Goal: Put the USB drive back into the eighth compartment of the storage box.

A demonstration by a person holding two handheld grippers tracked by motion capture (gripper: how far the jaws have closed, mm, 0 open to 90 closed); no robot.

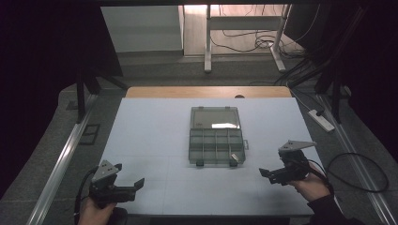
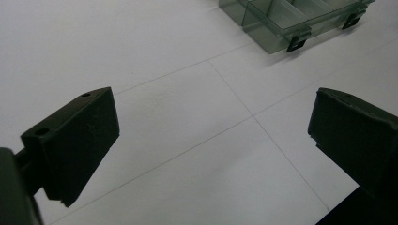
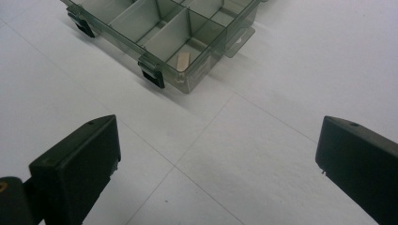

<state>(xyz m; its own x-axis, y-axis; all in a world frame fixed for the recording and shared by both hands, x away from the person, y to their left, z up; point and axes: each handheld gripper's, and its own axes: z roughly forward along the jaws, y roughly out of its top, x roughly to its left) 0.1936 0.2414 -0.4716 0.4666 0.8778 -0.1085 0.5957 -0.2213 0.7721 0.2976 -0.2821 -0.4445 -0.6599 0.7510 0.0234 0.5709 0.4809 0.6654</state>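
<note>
Jaws apart, organizer box [image 1: 216, 145] unlabelled

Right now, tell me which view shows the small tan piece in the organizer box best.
The right gripper view: the tan piece lies clear in a corner compartment. The high view shows a pale speck; the left gripper view catches the box's edge.

We see compartment box [image 1: 216, 145] mid-desk [image 1: 155, 126] | small piece [image 1: 233, 157] in its near-right compartment | left gripper [image 1: 133, 185] near-left of box | right gripper [image 1: 265, 174] near-right
</note>
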